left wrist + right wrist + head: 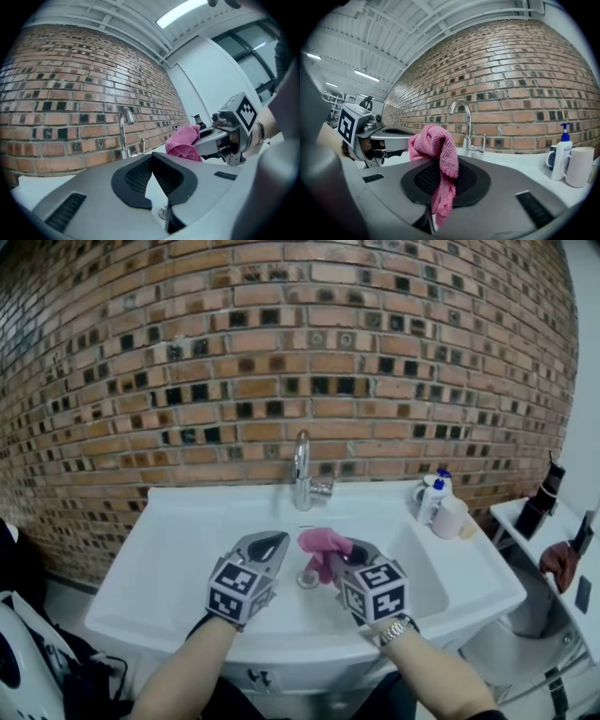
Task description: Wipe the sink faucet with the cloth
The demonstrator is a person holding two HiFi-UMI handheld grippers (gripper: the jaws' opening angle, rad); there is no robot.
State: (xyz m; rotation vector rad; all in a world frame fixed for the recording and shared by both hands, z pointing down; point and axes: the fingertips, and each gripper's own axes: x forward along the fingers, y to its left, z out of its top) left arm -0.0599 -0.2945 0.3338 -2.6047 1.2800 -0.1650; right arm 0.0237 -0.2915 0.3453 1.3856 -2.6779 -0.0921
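A chrome faucet (302, 470) stands at the back of the white sink (187, 549), against a brick wall. My right gripper (342, 554) hovers over the basin in front of the faucet, shut on a pink cloth (319, 542). In the right gripper view the cloth (436, 145) bunches over the jaws' tips and hangs down between them, with the faucet (465, 124) beyond. My left gripper (265, 545) hovers beside it on the left, shut with nothing in it. In the left gripper view its tips (152, 157) meet, and the faucet (123, 133) and cloth (183, 143) lie ahead.
A blue-topped soap bottle (433, 495) and a white mug (451, 517) stand on the sink's right rim. The drain (307, 579) is under the grippers. At the right, a person's hand (561, 563) and a dark bottle (539, 502) are by a white stand.
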